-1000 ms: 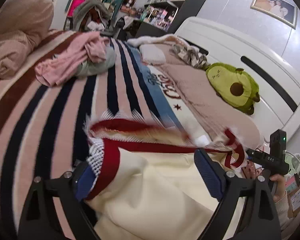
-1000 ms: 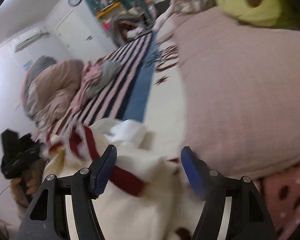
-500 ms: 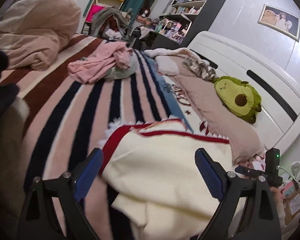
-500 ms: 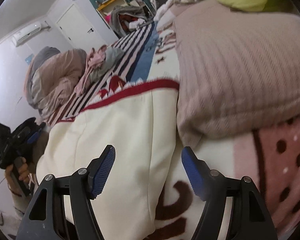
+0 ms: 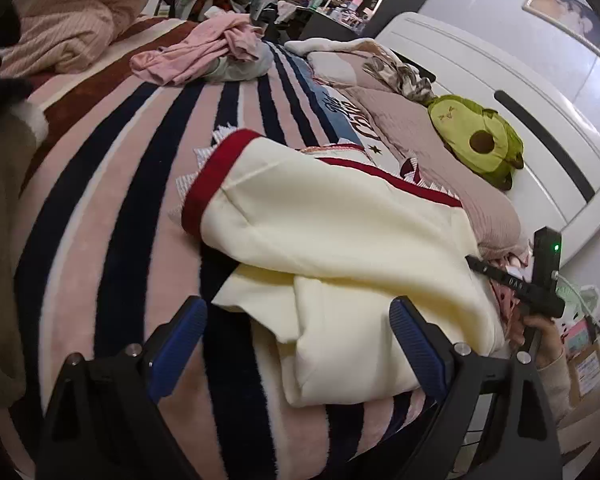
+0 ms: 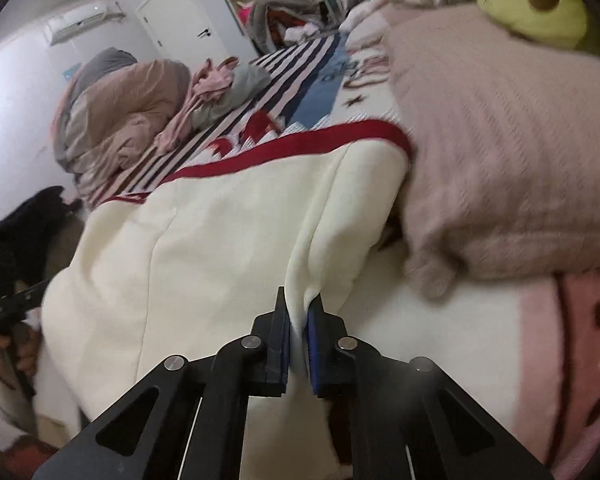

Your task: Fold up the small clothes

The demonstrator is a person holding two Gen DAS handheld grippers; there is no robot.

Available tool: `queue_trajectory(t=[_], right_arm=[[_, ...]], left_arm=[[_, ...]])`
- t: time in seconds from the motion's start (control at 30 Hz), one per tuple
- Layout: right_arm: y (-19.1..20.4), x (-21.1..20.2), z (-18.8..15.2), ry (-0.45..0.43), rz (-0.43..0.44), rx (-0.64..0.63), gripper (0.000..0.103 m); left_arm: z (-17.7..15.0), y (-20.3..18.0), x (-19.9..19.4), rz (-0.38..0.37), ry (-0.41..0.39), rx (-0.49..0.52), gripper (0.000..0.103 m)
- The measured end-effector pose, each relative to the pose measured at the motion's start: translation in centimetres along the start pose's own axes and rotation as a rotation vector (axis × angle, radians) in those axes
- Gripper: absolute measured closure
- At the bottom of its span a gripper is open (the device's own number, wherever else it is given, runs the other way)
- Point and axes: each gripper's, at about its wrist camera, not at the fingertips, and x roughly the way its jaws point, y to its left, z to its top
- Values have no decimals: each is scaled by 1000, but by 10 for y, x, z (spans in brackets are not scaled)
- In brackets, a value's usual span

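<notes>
Right wrist view shows the right gripper (image 6: 299,322) clenched on a pinched ridge of the cream garment (image 6: 228,240), at the side edge that lies against the pink pillow (image 6: 500,160) on the right of the frame. From that pinch the garment runs up and left across the frame, its long axis ending at the red trim band (image 6: 300,148) near the middle top. In the left wrist view the left gripper (image 5: 300,344) is released — fingers spread wide — hovering just before the garment's near loose corner, low in the centre of the frame, with cloth lying between the fingers but not gripped. That corner is the left gripper's to take. Open room is uneven: striped blanket (image 5: 100,200) lies bare on the left of that frame, while the pillow and the avocado plush (image 5: 476,144) crowd the right. Any fold, I judge, should carry the pinched edge toward the striped side — away from the pillow.
</notes>
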Motion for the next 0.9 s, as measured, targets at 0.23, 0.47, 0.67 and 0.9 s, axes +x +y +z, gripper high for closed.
queue_trajectory(t=[0.23, 0.47, 0.67, 0.9], right_arm=[[-30, -21, -10, -19, -204, 22, 103], [-14, -42, 4, -25, -229, -38, 72], [17, -49, 54, -97, -44, -155, 43], [62, 38, 89, 83, 101, -451, 37]], left_arm=[[6, -6, 8, 19, 4, 34, 13], [15, -7, 22, -2, 14, 42, 37], [28, -13, 30, 6, 0, 79, 37], [42, -6, 36, -15, 4, 93, 36]])
